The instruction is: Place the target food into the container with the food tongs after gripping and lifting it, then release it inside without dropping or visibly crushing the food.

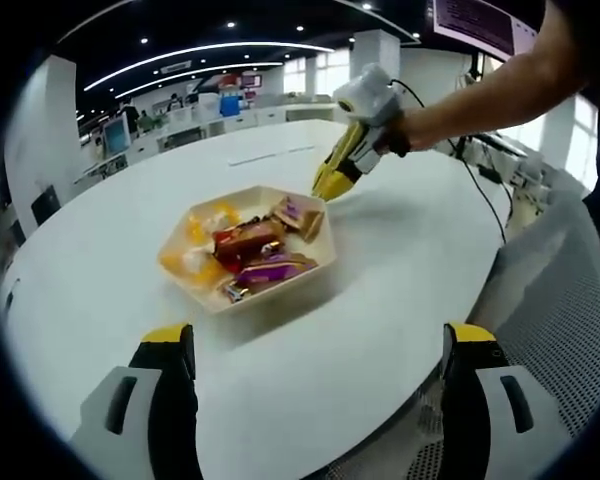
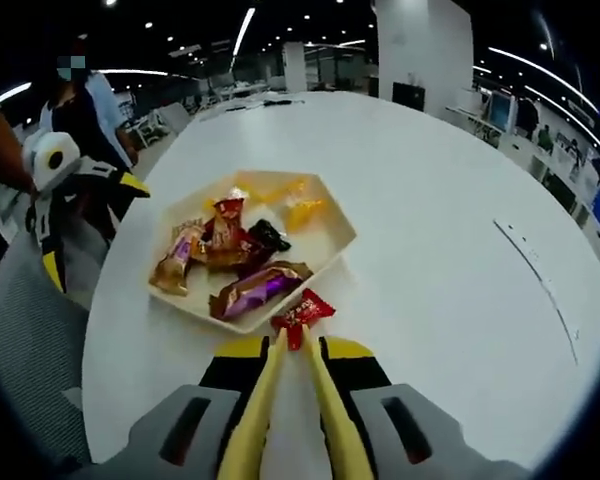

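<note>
A cream hexagonal container (image 2: 332, 232) with several wrapped sweets stands on the white table (image 2: 450, 260). My right gripper (image 2: 295, 352) is shut on yellow food tongs (image 2: 280, 385). The tong tips pinch a red wrapped candy (image 2: 303, 311) right at the container's near rim. In the left gripper view the same container (image 1: 270, 300) sits mid-table. The right gripper (image 1: 358, 148) reaches in from the upper right, with its tongs (image 1: 335, 175) pointing down at the far rim. My left gripper (image 1: 318, 340) is wide open with nothing between its jaws. It hovers near the table edge and appears again at the left (image 2: 90, 225).
The table (image 1: 380, 300) is large and oval, with bare surface all round the container. A grey mesh chair (image 1: 570, 300) stands by its edge. A person (image 2: 80, 110) stands at the far left. A black cable (image 1: 480, 190) trails from the right gripper across the table.
</note>
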